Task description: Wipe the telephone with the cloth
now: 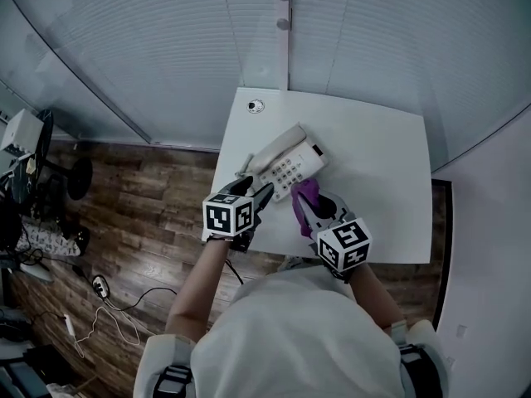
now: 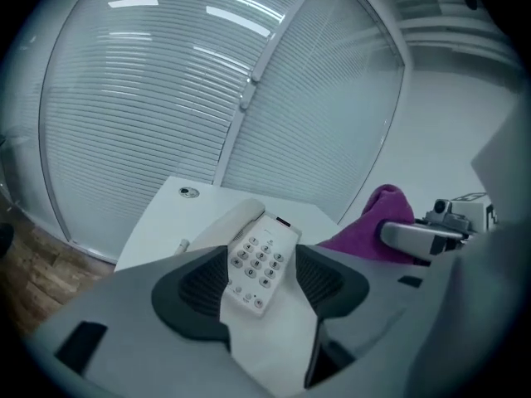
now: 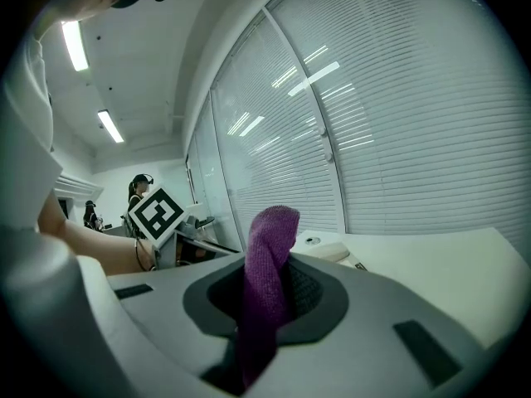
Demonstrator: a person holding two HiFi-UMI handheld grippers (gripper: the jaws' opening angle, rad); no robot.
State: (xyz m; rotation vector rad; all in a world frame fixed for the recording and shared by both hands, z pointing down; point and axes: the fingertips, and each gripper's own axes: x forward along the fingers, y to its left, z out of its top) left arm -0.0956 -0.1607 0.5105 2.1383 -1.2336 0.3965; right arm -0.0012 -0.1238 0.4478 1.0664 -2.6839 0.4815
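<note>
Two grippers: your left gripper (image 2: 261, 282) stands released near the telephone (image 2: 259, 259), your right gripper (image 3: 270, 297) grasps the purple cloth (image 3: 267, 247); blinds (image 1: 166, 48) back the table (image 1: 373, 156).

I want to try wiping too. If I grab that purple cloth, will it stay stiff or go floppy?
Probably floppy: the purple cloth folds into a bunch where the right gripper pinches it. It seems light, since that one pinch holds it up. Its knitted weave likely keeps it from slipping.
</note>
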